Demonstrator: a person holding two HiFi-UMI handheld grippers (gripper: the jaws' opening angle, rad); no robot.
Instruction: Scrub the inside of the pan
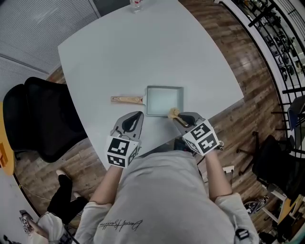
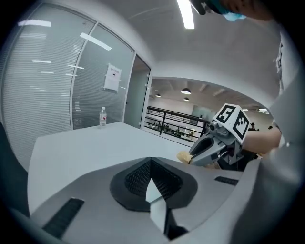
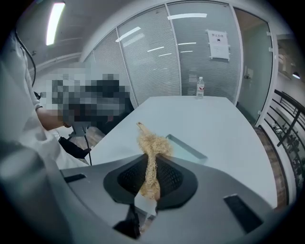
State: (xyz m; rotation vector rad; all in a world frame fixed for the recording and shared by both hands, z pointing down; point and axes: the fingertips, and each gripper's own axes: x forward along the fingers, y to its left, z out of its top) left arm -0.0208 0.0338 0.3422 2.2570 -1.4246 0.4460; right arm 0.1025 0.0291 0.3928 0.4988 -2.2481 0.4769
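Head view | 1 pan (image 1: 164, 100) | 1 scrubber (image 1: 173, 113), right tool (image 1: 180, 118) | 1 bottle (image 1: 137, 5)

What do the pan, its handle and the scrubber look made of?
The pan is probably metal with a pale grey matte finish and a thin upright rim. Its handle looks like light tan wood. The scrubber seems to be dry plant fibre: loose, straw-coloured strands.

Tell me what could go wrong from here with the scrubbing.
1. The left gripper is shut and empty, off the wooden handle, so the unheld pan may slide once rubbed.
2. The right gripper pinches only a thin neck of the fibre scrubber; it could pull loose under pressure.
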